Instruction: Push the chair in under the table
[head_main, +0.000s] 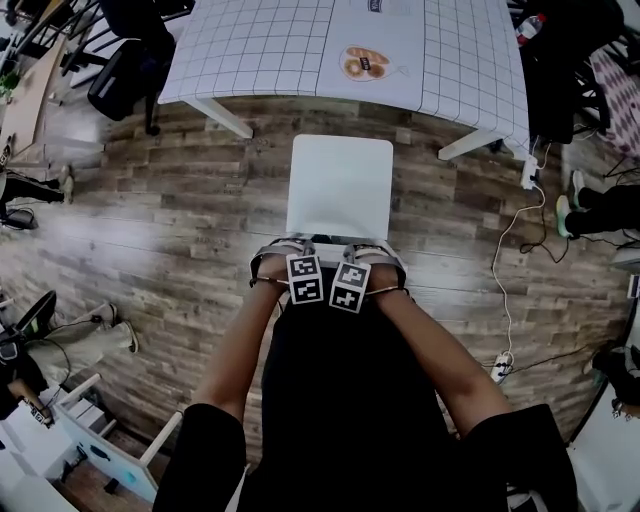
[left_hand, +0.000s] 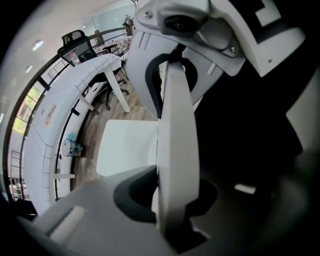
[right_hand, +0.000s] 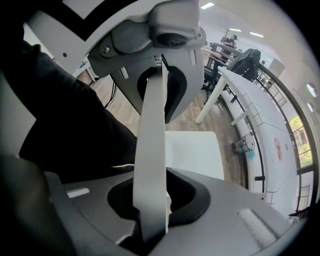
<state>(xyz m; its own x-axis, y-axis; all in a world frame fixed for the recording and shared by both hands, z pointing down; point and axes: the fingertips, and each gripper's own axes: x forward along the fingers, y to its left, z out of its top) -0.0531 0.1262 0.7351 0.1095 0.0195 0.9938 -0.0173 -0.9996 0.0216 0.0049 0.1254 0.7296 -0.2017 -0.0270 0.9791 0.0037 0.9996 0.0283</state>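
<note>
Left gripper (head_main: 303, 268): I have it pointing down at the 6 o'clock edge of the chair, with both jaws clamped on the top of the backrest (left_hand: 176, 145). The white panel runs straight through the gap.
Right gripper (head_main: 352, 272): it sits just beside the left one and also points down. Its jaws are closed on the same backrest (right_hand: 151, 150), one pad on each face.
Chair (head_main: 338, 185): it is white and stands on the floor in the middle of my head view. The seat stretches away from the grippers toward 12 o'clock.
Table (head_main: 260, 50): it lies at 12 o'clock under a white cloth with a grid pattern. Two white legs splay out at about 11 and 1 o'clock.
Chair against table: the front edge of the seat falls between those two legs. It stops short of the tabletop's edge, and a strip of wood floor (head_main: 180, 220) shows between them.
Cable (head_main: 520, 235): a white lead snakes along the floor at 3 o'clock, well apart from the chair.
</note>
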